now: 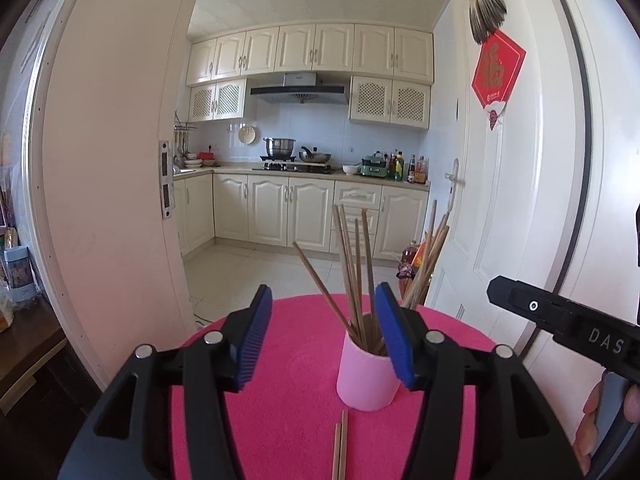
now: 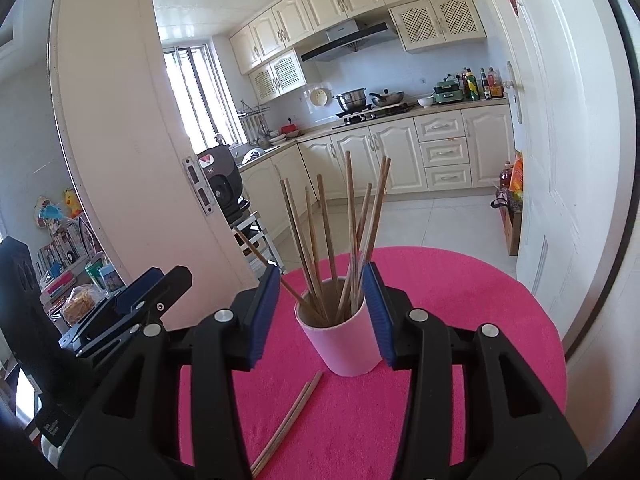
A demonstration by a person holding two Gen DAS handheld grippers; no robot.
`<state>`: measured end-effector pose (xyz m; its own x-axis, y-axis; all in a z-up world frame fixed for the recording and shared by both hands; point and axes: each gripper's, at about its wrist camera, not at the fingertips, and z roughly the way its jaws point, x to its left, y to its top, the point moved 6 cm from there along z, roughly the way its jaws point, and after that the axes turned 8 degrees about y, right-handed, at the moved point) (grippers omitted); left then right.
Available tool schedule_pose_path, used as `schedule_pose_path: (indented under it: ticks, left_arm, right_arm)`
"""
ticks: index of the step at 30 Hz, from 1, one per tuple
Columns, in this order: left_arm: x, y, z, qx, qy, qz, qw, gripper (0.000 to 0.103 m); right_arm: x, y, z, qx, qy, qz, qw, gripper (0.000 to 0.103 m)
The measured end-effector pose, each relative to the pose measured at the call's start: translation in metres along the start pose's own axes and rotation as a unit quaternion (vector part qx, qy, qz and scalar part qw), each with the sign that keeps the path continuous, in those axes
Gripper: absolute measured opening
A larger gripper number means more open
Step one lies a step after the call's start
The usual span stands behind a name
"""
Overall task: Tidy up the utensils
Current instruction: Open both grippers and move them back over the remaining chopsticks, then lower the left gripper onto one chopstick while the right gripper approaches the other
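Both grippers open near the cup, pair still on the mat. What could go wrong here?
1. The pink cup is light-looking and packed with splayed chopsticks; a nudge from the right gripper may tip it.
2. The loose pair lies flat, side by side on the mat; a pinch may lift only one.

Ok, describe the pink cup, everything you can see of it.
The pink cup is a plain, smooth, matte cylinder with an open top and a brownish inside. It stands upright on the pink tablecloth, holding a loose bunch of wooden chopsticks that lean against its rim. Two more chopsticks lie on the cloth before it, apart from it. Neither tongs touch it.
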<state>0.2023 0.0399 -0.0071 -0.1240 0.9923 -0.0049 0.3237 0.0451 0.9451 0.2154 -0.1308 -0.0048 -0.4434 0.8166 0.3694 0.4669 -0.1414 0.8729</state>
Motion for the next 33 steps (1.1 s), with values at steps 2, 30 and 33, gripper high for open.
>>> schedule_pose_path:
  ticks: [2,30,33]
  left_arm:
    - [0.001,-0.01,0.003,0.03,-0.005,0.009,0.9995,0.055]
    - [0.009,-0.183,0.061,0.388,0.02,0.12,0.9138,0.055]
    - [0.009,-0.183,0.059,0.386,0.021,0.117,0.9147,0.055]
  right_arm:
    - [0.002,-0.009,0.0,0.014,-0.003,0.002,1.0,0.044]
    - [-0.011,-0.102,0.019,0.168,-0.004,0.037,0.985,0.051]
    - [-0.014,-0.104,0.02,0.171,-0.004,0.041,0.984,0.051]
